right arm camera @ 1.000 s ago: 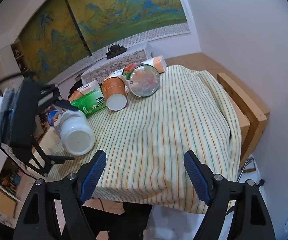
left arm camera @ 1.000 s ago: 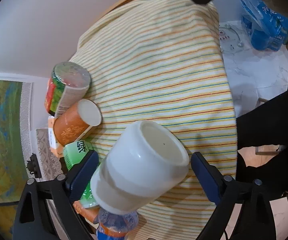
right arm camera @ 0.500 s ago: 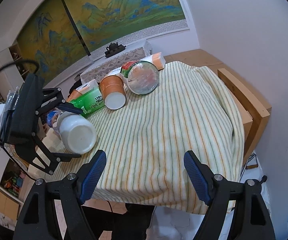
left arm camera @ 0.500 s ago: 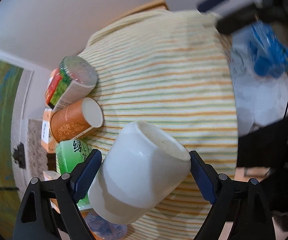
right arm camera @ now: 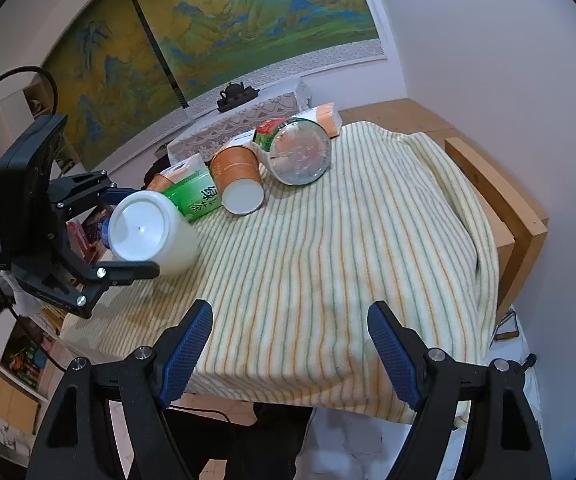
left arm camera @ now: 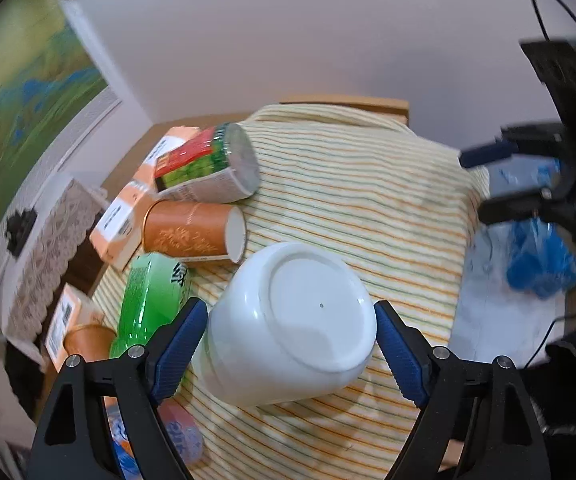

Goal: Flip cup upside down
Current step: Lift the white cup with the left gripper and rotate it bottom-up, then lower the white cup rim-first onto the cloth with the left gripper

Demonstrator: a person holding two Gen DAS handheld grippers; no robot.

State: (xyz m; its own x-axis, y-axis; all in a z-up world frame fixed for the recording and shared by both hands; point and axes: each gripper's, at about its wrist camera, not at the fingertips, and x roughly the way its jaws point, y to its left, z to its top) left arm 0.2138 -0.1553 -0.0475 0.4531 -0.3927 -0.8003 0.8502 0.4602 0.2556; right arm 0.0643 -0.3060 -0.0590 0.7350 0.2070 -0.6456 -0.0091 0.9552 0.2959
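Observation:
A white ceramic cup [left arm camera: 288, 324] is held between the blue pads of my left gripper [left arm camera: 291, 344], tilted with its flat base towards the camera. In the right wrist view the same cup [right arm camera: 148, 232] shows at the left, base facing the camera, low over the striped cloth; whether it touches the cloth I cannot tell. My left gripper [right arm camera: 128, 232] is shut on it there. My right gripper [right arm camera: 289, 344] is open and empty over the near edge of the table. It also shows in the left wrist view [left arm camera: 487, 180], blurred at the right.
A striped cloth [right arm camera: 347, 248] covers the table. An orange paper cup [right arm camera: 240, 180], a green tea carton [right arm camera: 196, 196], a noodle cup [right arm camera: 299, 152] and orange boxes [left arm camera: 128, 204] lie at the far left side. A wooden edge [right arm camera: 499, 208] runs along the right.
My left gripper has turned the cup over: its open mouth faced the camera before, now its base does. The cup has also come lower over the cloth. My right gripper has hardly moved.

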